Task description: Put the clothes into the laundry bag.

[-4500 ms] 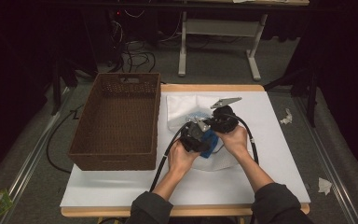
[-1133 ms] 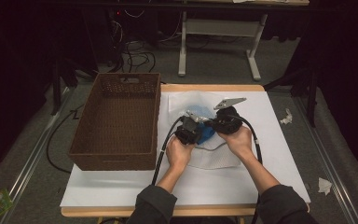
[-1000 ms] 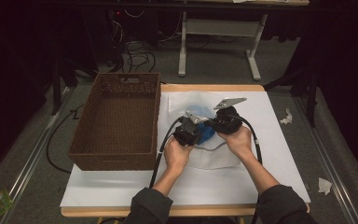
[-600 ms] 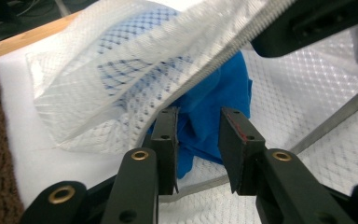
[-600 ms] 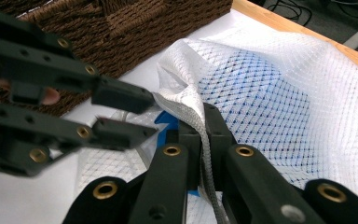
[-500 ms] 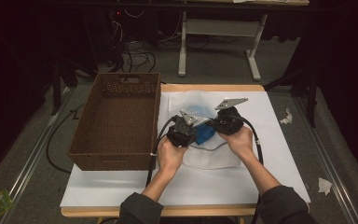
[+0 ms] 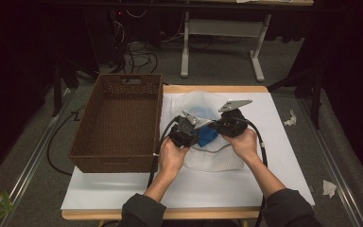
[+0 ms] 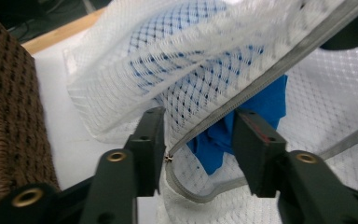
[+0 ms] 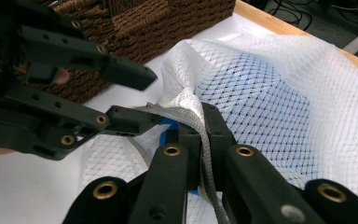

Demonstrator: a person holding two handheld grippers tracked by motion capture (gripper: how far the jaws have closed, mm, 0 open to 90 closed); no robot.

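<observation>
A white mesh laundry bag (image 7: 217, 158) lies on the white sheet with a blue cloth (image 7: 207, 135) inside it. My right gripper (image 7: 216, 126) is shut on the bag's bunched zipper edge (image 9: 200, 116) and holds it lifted. My left gripper (image 7: 194, 133) faces it from the left. Its jaws have just been opening. They now stand apart around the grey zipper band (image 8: 198, 123), and the pads do not press on it. The blue cloth (image 8: 261, 102) shows in the bag's mouth behind that band. The left gripper (image 9: 151, 95) sits right beside the right one's tips.
A brown wicker basket (image 7: 118, 123) with nothing in it stands left of the bag, close to the left hand. The white sheet (image 7: 283, 156) covers the tabletop, with bare room to the right and front. Cables trail from both grippers toward the table's front edge.
The left gripper has edged slightly left, away from the right one, and more blue cloth shows between them. The right gripper has kept still on the bag's edge.
</observation>
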